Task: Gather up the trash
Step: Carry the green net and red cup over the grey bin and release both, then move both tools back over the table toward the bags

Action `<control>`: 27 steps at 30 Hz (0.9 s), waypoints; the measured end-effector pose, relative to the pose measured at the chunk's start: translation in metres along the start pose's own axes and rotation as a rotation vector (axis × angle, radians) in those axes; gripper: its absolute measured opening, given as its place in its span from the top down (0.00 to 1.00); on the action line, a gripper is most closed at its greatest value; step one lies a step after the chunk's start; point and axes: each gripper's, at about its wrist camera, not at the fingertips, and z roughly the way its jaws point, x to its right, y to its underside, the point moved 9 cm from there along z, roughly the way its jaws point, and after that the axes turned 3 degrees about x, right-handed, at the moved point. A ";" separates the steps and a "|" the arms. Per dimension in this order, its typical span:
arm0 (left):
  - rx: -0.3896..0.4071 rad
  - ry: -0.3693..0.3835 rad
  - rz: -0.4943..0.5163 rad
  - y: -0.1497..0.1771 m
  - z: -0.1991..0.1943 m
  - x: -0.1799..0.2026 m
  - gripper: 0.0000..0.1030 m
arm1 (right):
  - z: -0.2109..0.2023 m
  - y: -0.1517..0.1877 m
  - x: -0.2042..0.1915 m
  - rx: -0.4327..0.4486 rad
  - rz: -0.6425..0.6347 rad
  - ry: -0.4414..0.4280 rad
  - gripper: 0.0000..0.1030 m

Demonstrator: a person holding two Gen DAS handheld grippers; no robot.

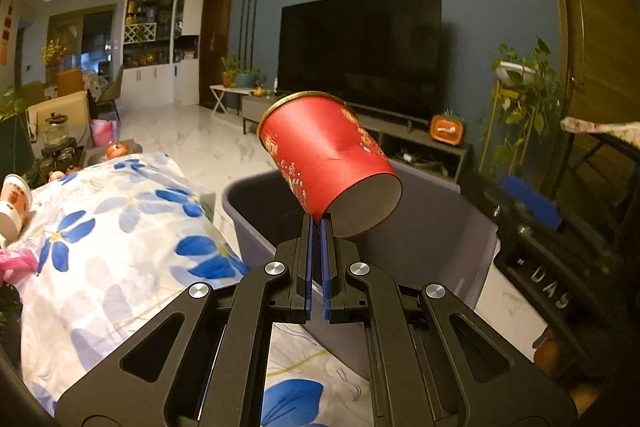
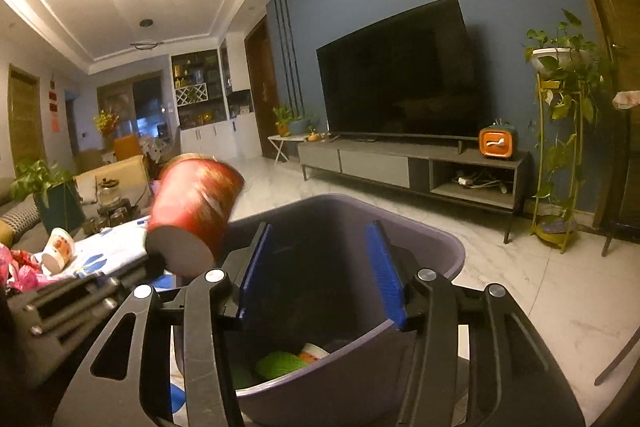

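In the left wrist view, the left gripper (image 1: pixel 319 223) is clamped on the bottom rim of a red paper cup (image 1: pixel 326 157), which is tipped with its gold-rimmed mouth pointing away and upward, its base toward the camera. The cup hangs over the near-left part of the grey-purple bin (image 1: pixel 478 227), beside the flower-print cloth (image 1: pixel 120 219) that covers the counter, where a second, white-and-orange cup (image 1: pixel 14 205) lies at the far left. In the right wrist view, the right gripper (image 2: pixel 320 271) has its blue pads apart with nothing between them; it hovers over the bin's (image 2: pixel 452 247) opening, inside which green and orange scraps (image 2: pixel 280 363) already lie. The red cup (image 2: pixel 192 211), blurred, sits at the bin's left rim, above the left gripper's black frame. To drop the cup well, I would carry it a little further over the middle of the opening before letting the pads part, so it falls inside and does not catch the rim. The right gripper should draw clear of the opening first.
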 end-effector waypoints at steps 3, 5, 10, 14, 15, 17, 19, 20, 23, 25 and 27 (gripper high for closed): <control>-0.015 -0.001 0.000 0.003 0.003 0.000 0.94 | -0.002 0.001 -0.001 -0.003 -0.001 -0.002 0.49; -0.024 -0.001 -0.005 0.006 0.002 -0.002 0.86 | -0.003 0.002 -0.002 -0.005 0.001 -0.008 0.48; 0.001 -0.062 -0.037 0.007 -0.012 -0.021 0.51 | -0.002 0.001 -0.004 -0.010 -0.004 -0.024 0.47; 0.003 -0.142 -0.089 0.009 -0.030 -0.047 0.35 | -0.006 0.002 -0.012 -0.010 -0.010 -0.042 0.42; 0.005 -0.164 -0.097 0.010 -0.034 -0.052 0.32 | -0.008 0.002 -0.014 -0.010 -0.013 -0.046 0.40; 0.014 -0.230 -0.109 0.012 -0.048 -0.067 0.27 | -0.011 0.003 -0.019 -0.012 -0.021 -0.057 0.39; 0.024 -0.292 -0.115 0.013 -0.061 -0.079 0.22 | -0.014 0.004 -0.023 -0.016 -0.025 -0.071 0.33; 0.025 -0.324 -0.122 0.015 -0.069 -0.086 0.19 | -0.016 0.004 -0.026 -0.016 -0.026 -0.081 0.30; 0.019 -0.385 -0.154 0.020 -0.090 -0.105 0.17 | -0.023 0.004 -0.038 -0.015 -0.046 -0.107 0.27; 0.022 -0.425 -0.178 0.023 -0.105 -0.120 0.16 | -0.028 0.005 -0.048 -0.017 -0.057 -0.124 0.25; 0.032 -0.484 -0.197 0.027 -0.124 -0.137 0.16 | -0.035 0.006 -0.061 -0.014 -0.069 -0.151 0.19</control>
